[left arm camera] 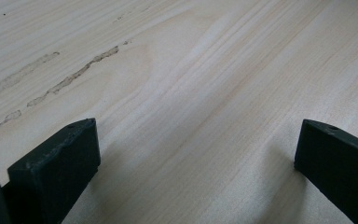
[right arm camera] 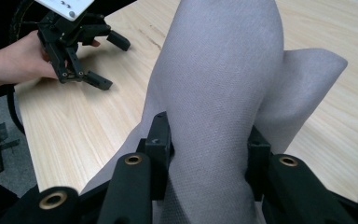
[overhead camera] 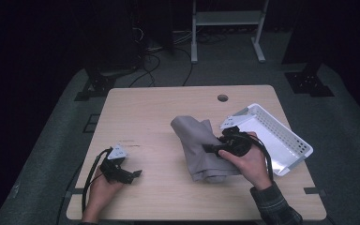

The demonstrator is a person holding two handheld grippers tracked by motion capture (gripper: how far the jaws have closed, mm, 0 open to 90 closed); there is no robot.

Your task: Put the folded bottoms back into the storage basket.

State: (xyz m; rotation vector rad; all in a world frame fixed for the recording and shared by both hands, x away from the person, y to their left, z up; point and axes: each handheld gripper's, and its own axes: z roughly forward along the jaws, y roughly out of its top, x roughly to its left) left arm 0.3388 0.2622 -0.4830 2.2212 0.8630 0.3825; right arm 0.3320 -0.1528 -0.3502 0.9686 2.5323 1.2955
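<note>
The right gripper [right arm camera: 209, 140] is clamped on a thick fold of grey cloth [overhead camera: 199, 147], its jaws pressing the fabric from both sides. The cloth lies bunched on the wooden tabletop [overhead camera: 159, 117], with its far end lifted and curling. Just beyond the right hand [overhead camera: 248, 161], on the side away from the cloth, sits a white perforated tray [overhead camera: 281, 138]. Well apart from the cloth, on its other side, the left gripper [overhead camera: 131, 174] rests low over bare wood, jaws spread wide with nothing between them.
</note>
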